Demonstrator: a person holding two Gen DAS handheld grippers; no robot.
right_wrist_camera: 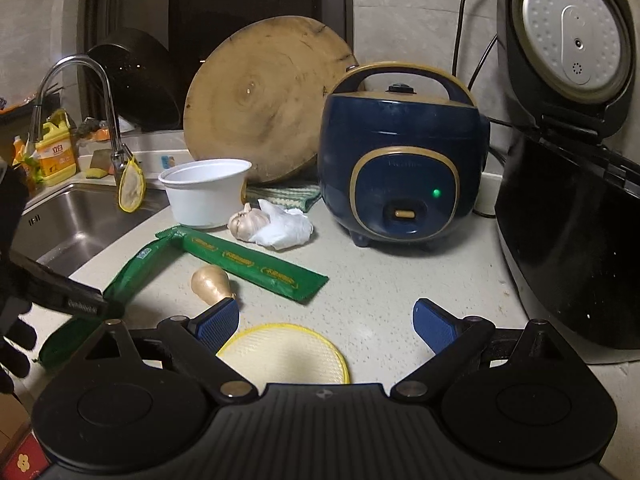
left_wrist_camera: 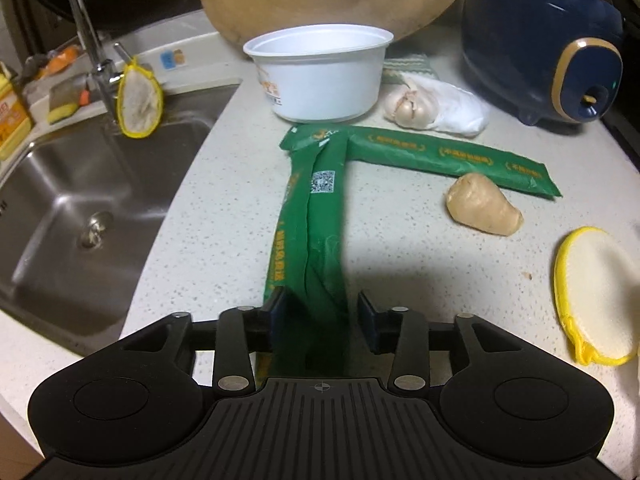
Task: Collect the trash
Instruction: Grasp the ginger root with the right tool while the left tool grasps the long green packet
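A long green wrapper (left_wrist_camera: 316,208), folded into an L, lies on the speckled counter (left_wrist_camera: 224,168). One leg of it runs straight back between the fingers of my left gripper (left_wrist_camera: 324,316), which is open: the right pad stands clear of the wrapper, the left pad is right beside it. In the right wrist view the green wrapper (right_wrist_camera: 248,264) lies ahead and the left gripper (right_wrist_camera: 80,304) reaches onto its near end, held by a dark-gloved hand (right_wrist_camera: 16,332). My right gripper (right_wrist_camera: 326,316) is open and empty over a yellow-rimmed scrub pad (right_wrist_camera: 284,352). A white plastic bowl (left_wrist_camera: 320,76) and a crumpled white wad (left_wrist_camera: 452,108) sit behind.
A piece of ginger (left_wrist_camera: 484,208) and a garlic bulb (left_wrist_camera: 404,106) lie by the wrapper. The steel sink (left_wrist_camera: 80,200) with its tap (left_wrist_camera: 80,20) is on the left. A blue rice cooker (right_wrist_camera: 404,160), a round wooden board (right_wrist_camera: 260,100) and an open black cooker (right_wrist_camera: 568,200) stand at the back and right.
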